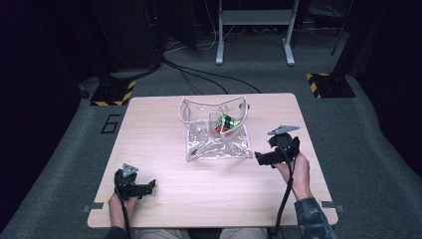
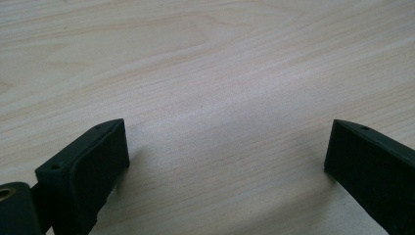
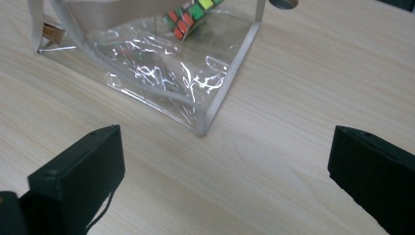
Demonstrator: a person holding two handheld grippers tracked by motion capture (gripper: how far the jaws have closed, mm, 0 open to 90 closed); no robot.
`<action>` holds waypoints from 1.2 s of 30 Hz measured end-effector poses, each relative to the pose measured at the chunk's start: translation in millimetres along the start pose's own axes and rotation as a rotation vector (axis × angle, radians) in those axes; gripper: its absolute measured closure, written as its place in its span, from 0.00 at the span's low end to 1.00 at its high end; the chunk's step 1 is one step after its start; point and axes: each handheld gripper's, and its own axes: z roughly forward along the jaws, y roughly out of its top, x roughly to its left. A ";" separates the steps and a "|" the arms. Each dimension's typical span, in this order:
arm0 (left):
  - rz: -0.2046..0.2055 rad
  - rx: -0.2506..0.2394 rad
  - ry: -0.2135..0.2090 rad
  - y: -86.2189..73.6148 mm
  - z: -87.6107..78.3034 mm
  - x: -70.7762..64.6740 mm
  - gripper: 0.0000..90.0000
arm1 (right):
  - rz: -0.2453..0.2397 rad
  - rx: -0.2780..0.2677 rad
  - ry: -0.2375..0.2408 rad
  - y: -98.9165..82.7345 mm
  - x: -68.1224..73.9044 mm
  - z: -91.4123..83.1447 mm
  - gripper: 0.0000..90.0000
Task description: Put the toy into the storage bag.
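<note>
A clear plastic bag (image 1: pixel 215 129) with white edging lies open on the wooden table (image 1: pixel 164 179), past its middle. Inside it sits a colourful puzzle cube (image 1: pixel 225 123). In the right gripper view the bag's near corner (image 3: pixel 203 128) lies just ahead of the jaws, with the cube (image 3: pixel 188 17) at the top. My right gripper (image 1: pixel 258 158) rests on the table just right of the bag, open and holding nothing. At the front left of the table my left gripper (image 1: pixel 152 185) is open too, over bare wood (image 2: pixel 220 98).
The table's front edge runs just under both hands. On the grey floor beyond the table lie cables (image 1: pixel 199 74), two yellow-and-black striped stand bases (image 1: pixel 113 92) and a white metal frame (image 1: pixel 254 30). Bare wood stretches between the two grippers.
</note>
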 end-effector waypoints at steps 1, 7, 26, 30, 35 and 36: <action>0.000 0.000 0.000 0.0 0.0 0.0 0.03 | 0.005 0.009 -0.001 -4.7 -1.6 1.8 0.00; 0.000 0.000 0.000 0.0 0.0 0.0 0.03 | 0.046 0.035 -0.004 -29.3 -8.6 11.4 0.00; 0.001 0.002 0.000 0.1 -0.2 0.1 0.03 | 0.158 0.114 0.010 -92.5 -14.4 29.7 0.00; 0.001 0.003 0.000 0.1 -0.3 0.0 0.03 | 0.187 0.113 0.014 -105.5 -15.1 31.4 0.00; 0.001 0.003 0.000 0.1 -0.2 0.1 0.03 | 0.220 0.128 0.016 -120.1 -16.1 36.5 0.00; 0.001 0.003 0.000 0.1 -0.3 0.1 0.03 | 0.201 0.106 0.000 -122.8 -15.8 37.2 0.00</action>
